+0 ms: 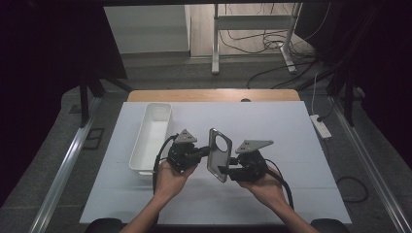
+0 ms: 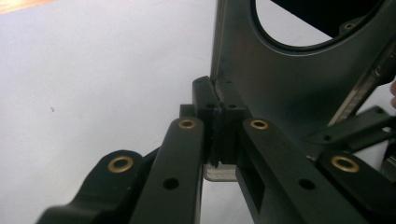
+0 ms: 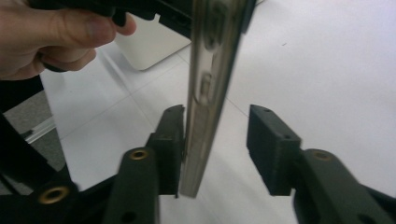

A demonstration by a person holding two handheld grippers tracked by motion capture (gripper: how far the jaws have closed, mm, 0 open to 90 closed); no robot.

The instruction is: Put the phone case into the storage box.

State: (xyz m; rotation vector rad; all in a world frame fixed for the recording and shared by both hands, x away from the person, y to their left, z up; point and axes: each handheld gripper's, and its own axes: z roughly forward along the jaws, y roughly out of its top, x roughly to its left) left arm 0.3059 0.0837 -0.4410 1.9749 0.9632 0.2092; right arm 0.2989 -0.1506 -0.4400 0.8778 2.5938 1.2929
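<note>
High view: a grey phone case (image 1: 218, 154) stands on edge above the counter (image 1: 272, 131), the left gripper (image 1: 204, 152) at its 9 o'clock, the right gripper (image 1: 224, 171) at its 4 o'clock. Left gripper view: jaws clamped on the case's edge. Right gripper view: jaws apart, the case between them, one pad touching.

**Three cameras, one shared object**

The high view looks forward and down from above the near side of the counter (image 1: 272, 126), taking in its whole white top and the floor beyond. The left gripper view sits very close behind its own jaws, facing the dark phone case (image 2: 280, 88) edge-on to the right. The right gripper view, equally close, faces left toward the white bin (image 3: 149, 46) (partly cut off). All three share the case (image 1: 218, 154) and the white surface.
</note>
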